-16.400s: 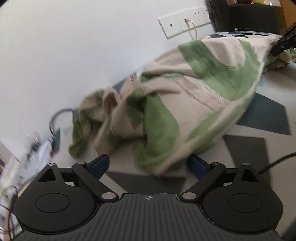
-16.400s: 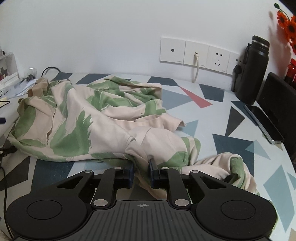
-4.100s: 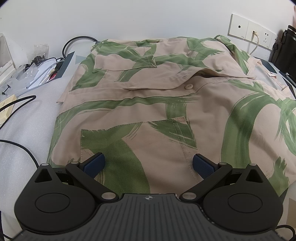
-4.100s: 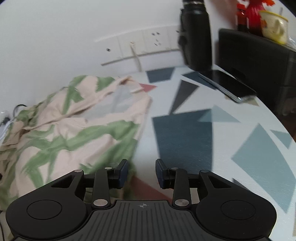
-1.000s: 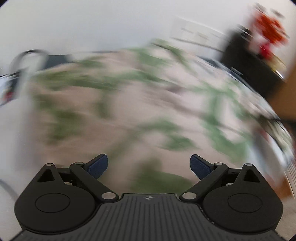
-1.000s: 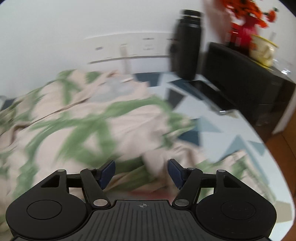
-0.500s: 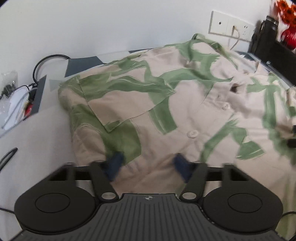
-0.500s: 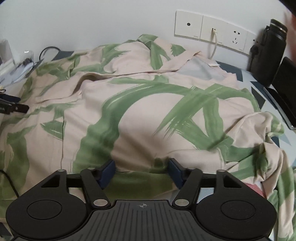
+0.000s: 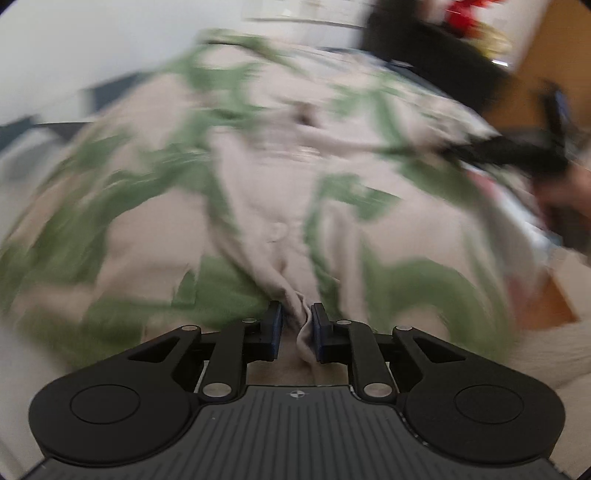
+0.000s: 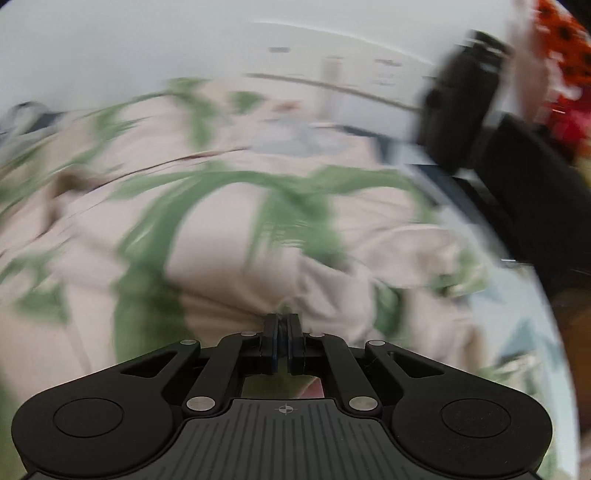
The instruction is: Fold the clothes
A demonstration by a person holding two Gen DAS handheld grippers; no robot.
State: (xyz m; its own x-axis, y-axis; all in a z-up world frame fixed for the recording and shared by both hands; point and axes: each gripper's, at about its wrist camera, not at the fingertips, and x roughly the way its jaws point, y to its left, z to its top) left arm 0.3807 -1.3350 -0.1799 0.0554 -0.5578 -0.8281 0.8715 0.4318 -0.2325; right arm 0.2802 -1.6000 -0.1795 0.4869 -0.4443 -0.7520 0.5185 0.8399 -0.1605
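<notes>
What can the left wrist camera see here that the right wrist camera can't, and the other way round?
Only the left wrist view shows the other gripper off to the right, held by a hand, and the left gripper with a fold of cloth bunched between its jaws.

Only the right wrist view shows the wall sockets, a dark bottle and orange flowers.

Both are blurred, and both show the beige shirt with green streaks spread on the table, pinched at its near edge.

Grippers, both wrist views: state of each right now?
Left gripper: shut on the shirt, a fold pinched between its fingers.
Right gripper: shut on the shirt's edge.
</notes>
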